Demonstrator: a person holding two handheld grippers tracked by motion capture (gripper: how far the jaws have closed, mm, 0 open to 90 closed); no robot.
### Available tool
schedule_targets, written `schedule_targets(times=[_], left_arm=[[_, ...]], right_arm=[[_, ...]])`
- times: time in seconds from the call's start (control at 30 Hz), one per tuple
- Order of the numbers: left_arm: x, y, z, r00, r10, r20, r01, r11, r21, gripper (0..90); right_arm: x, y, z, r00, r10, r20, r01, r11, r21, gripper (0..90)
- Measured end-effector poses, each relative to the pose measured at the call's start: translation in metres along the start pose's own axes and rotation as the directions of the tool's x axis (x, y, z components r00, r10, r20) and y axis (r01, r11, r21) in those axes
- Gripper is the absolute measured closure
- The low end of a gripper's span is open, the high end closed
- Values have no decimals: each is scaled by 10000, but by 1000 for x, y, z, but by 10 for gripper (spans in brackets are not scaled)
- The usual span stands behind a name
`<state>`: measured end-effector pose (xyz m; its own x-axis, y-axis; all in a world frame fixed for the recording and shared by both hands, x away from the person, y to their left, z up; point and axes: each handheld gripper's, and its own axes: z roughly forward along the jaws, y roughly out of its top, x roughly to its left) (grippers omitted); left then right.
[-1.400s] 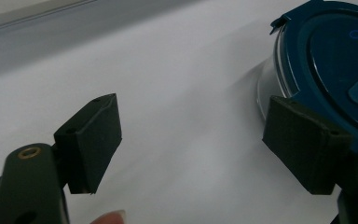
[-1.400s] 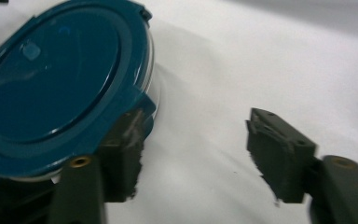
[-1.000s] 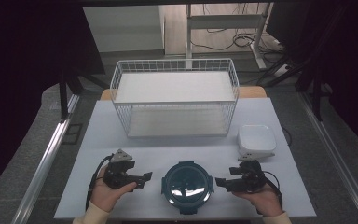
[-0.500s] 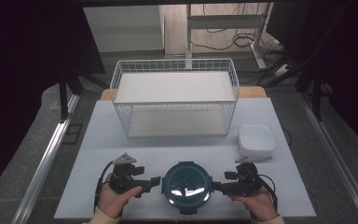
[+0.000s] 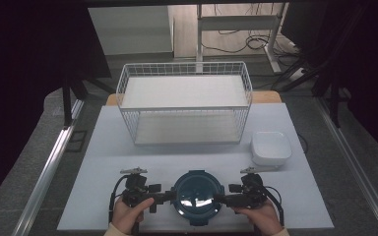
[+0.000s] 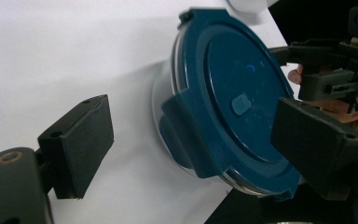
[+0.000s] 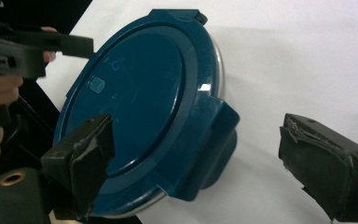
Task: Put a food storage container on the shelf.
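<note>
High view, container: one round container with a dark blue lid (image 5: 197,197) was seen at the near edge of the white table (image 5: 108,142), between the two grippers.
High view, grippers: the left gripper (image 5: 163,196) and the right gripper (image 5: 222,198) were pointed inward at opposite sides of the lid, probably so that its side latches could be worked together.
High view, other things: one white wire basket (image 5: 184,108) was set at the far side, and one white lidded box (image 5: 270,148) just right of it, both well apart from the container.
Left gripper view, jaws: the jaws were spread wide, one latch tab (image 6: 186,126) lying between them untouched; nothing was gripped.
Left gripper view, count: one lid, one small raised button at its centre, and the other gripper beyond it were made out.
Right gripper view, jaws: the jaws, having just been opening, were held wide astride the opposite latch tab (image 7: 214,135), the pads clear of it.
Right gripper view, placement: the container was judged to rest flat on the table, lid still on.
</note>
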<state>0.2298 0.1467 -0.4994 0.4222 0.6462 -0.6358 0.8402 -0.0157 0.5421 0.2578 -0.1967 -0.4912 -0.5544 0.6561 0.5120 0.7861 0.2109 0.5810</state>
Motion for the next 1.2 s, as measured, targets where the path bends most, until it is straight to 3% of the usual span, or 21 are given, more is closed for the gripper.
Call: schedule_targets(times=[0.13,0.2,0.37,0.57,0.6,0.67,0.77,0.9,1.07,1.2], left_arm=[[1,-3,12,9973,-446,581,431,9987,269,134],[2,-4,13,9963,-539,667,518,9981,322,143],[9,-6,21,9862,-1059,1276,1006,9938,471,203],[8,-10,29,9801,-1275,1524,1157,9897,840,252],[8,-11,31,9767,-1379,1644,1236,9879,942,267],[8,-11,31,9790,-1352,1526,1227,9885,887,299],[10,-12,30,9740,-1555,1645,1435,9862,823,320],[10,-12,30,9736,-1597,1632,1479,9856,818,328],[10,-12,28,9690,-1905,1572,1812,9808,719,353],[9,-12,27,9673,-1998,1561,1911,9791,694,367]], right_arm=[[2,-2,7,9993,298,-241,-298,9996,38,101],[3,-2,10,9985,407,-352,-405,9992,76,105],[6,-4,18,9959,676,-596,-665,9976,212,121],[6,-4,18,9912,1139,-670,-1131,9935,161,143],[5,-5,19,9889,1324,-681,-1311,9911,230,165],[4,-6,21,9885,1377,-623,-1359,9902,325,183],[4,-6,22,9856,1552,-667,-1532,9876,344,192],[2,-5,22,9820,1758,-696,-1737,9842,354,215],[-4,-6,17,9671,2382,-888,-2383,9711,95,295],[-4,-7,15,9651,2452,-923,-2460,9693,23,314]])
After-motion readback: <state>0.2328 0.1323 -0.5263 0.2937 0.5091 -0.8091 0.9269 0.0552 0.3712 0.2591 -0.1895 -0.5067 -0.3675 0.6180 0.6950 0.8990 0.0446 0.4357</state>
